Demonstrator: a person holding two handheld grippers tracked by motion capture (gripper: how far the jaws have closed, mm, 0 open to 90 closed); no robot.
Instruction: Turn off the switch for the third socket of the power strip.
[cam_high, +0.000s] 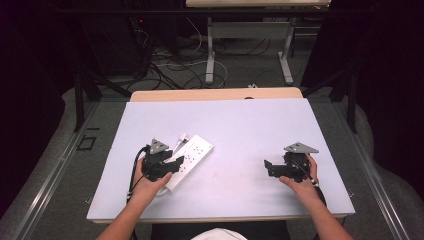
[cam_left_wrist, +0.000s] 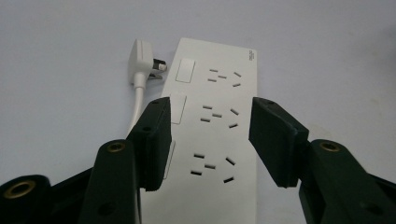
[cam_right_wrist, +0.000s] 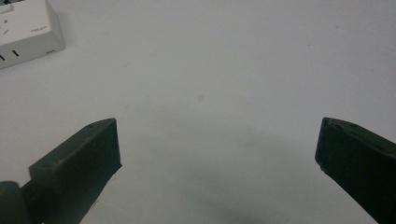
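While left gripper (cam_left_wrist: 212, 140) straddles power strip (cam_left_wrist: 212, 130) across its width, strip's long axis runs straight away from jaws, toward far plug (cam_left_wrist: 142, 63) end. Jaws half spread, one pad at each long edge, contact not certain (left pad overlaps switch side). Strip lies left of centre on table (cam_high: 240, 125). Right gripper (cam_right_wrist: 217, 154) well apart, jaws wide, nothing between. Left hand nearer; likely next: squeeze across width.

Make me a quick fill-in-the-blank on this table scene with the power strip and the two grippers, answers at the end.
1. The left gripper has its jaws on either side of the white ____.
2. The plug lies beside the power strip, not pushed into any ____.
3. The right gripper has its jaws wide ____ over the bare table.

Missing words: power strip; socket; open
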